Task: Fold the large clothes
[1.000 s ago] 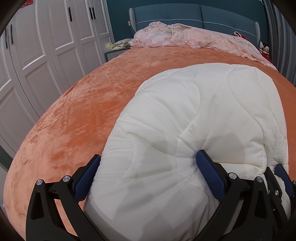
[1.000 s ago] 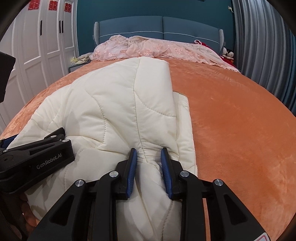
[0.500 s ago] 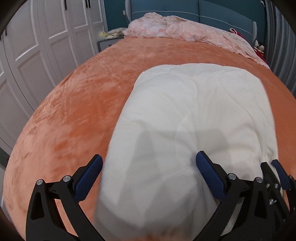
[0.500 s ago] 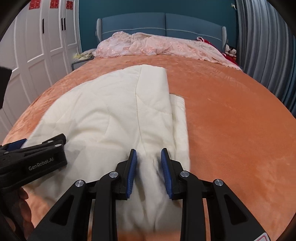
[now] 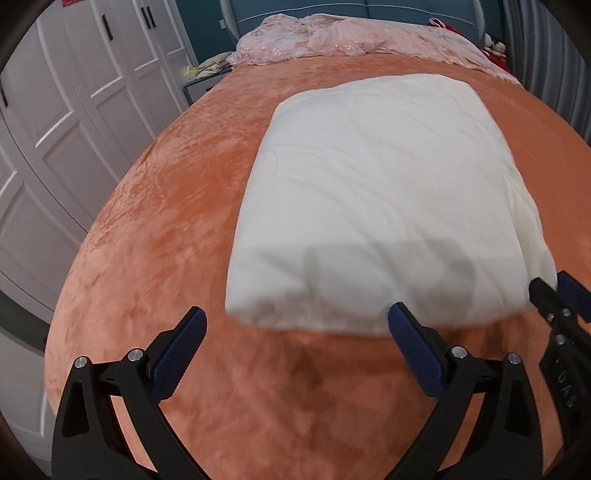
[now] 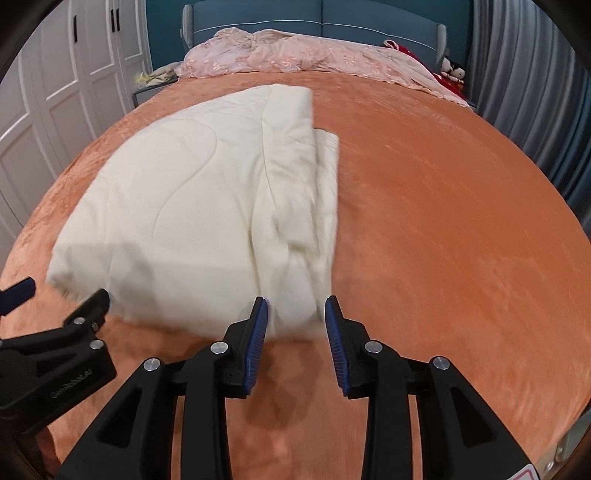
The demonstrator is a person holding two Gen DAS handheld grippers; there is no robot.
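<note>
A cream quilted garment (image 5: 384, 192) lies folded into a thick rectangle on the orange bedspread (image 5: 155, 229). In the right wrist view the same garment (image 6: 207, 206) shows a narrower layer sticking out along its right side. My left gripper (image 5: 295, 314) is wide open just short of the garment's near edge, with nothing pressed between its blue pads. My right gripper (image 6: 295, 306) is at the near right corner. Its jaws are opening, and the cloth's edge lies at their tips without being pinched. Each gripper shows in the other's view: the left gripper (image 6: 85, 306), the right gripper (image 5: 554, 291).
A crumpled pink lace cover (image 6: 303, 55) lies along the blue headboard (image 6: 317, 26). White wardrobe doors (image 5: 62, 122) run along the left, grey curtains (image 6: 532, 85) along the right. A bedside table with small items (image 5: 201, 79) stands at the bed's far left corner.
Both grippers have drawn back toward the near edge of the bed and risen. The right jaws have let go of the fold they pinched. The garment now lies flat ahead of both.
</note>
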